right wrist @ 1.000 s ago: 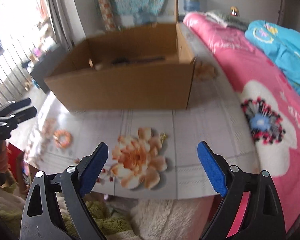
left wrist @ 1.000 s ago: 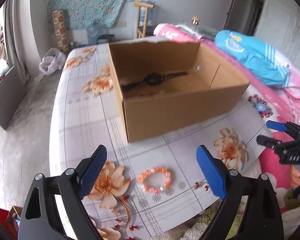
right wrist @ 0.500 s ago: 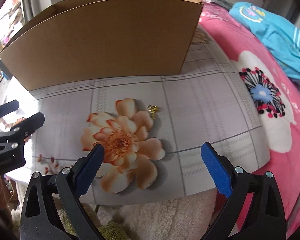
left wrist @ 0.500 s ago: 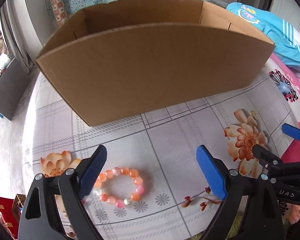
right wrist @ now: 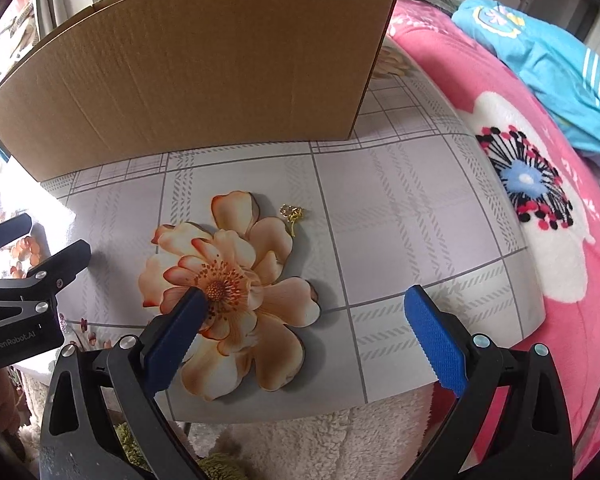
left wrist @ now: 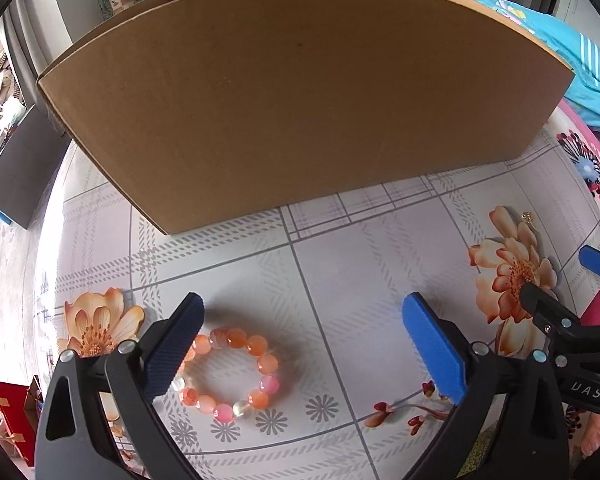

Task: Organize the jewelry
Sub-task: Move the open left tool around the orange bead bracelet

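Before the box [left wrist: 300,92], which walls off the table's [left wrist: 360,280] far side, both grippers hang spread and empty, the left gripper [left wrist: 304,344] still widening over the bracelet [left wrist: 230,374], the right gripper [right wrist: 304,336] near the earring [right wrist: 293,216].

Cardboard box [left wrist: 292,92] as landmark: tall near wall blocks all passage straight ahead, spanning most of the table [left wrist: 340,264]. In front of box, open strip of tabletop, passable. Bead bracelet [left wrist: 232,372] lying front-left of box; small gold piece [right wrist: 293,216] front-right, near box corner. Right of box, bare tabletop lane, then pink blanket [right wrist: 540,208] alongside.
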Demonstrator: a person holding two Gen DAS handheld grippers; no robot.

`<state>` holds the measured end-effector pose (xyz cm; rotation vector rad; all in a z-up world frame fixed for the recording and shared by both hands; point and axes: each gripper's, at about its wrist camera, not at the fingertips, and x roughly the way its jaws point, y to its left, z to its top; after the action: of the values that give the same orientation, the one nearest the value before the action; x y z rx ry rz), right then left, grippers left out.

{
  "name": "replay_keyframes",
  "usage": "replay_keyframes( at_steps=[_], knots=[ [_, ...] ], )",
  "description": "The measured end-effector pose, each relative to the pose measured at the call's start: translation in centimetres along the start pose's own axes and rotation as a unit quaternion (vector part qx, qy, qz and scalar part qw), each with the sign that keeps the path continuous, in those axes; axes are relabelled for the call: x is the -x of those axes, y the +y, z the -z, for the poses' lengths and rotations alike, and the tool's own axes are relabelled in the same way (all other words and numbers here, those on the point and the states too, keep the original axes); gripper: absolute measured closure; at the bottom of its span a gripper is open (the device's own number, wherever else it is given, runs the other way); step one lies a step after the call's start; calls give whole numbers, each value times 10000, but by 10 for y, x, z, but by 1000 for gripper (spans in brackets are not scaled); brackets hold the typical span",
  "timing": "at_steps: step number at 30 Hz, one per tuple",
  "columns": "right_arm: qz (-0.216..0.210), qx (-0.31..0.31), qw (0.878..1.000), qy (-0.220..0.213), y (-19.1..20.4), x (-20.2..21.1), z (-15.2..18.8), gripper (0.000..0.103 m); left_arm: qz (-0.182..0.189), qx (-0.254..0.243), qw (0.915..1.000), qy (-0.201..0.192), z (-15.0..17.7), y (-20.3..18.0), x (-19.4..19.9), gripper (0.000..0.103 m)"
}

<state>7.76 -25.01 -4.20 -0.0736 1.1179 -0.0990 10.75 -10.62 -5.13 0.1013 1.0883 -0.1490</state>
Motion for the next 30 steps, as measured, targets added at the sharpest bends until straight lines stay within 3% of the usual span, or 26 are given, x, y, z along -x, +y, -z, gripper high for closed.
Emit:
replay_keyframes(
  at_steps=[13, 19, 24, 30],
  knots=[
    [-237, -39, 9997, 102, -15, -9, -5, 8, 9, 52, 9999, -112, 3, 7, 1, 5],
    [-256, -55, 9996, 53, -16, -10, -3, 8, 127, -201, 9994, -234, 3, 10, 4, 5],
    [-232, -70, 9997, 45, -13, -10, -1, 8, 721, -190, 9915, -1064, 21, 35, 50, 5],
    [-236, -107, 9997, 15, -11, -10, 0, 8, 1115, -303, 9848, -1299, 53, 52, 78, 7]
  ],
)
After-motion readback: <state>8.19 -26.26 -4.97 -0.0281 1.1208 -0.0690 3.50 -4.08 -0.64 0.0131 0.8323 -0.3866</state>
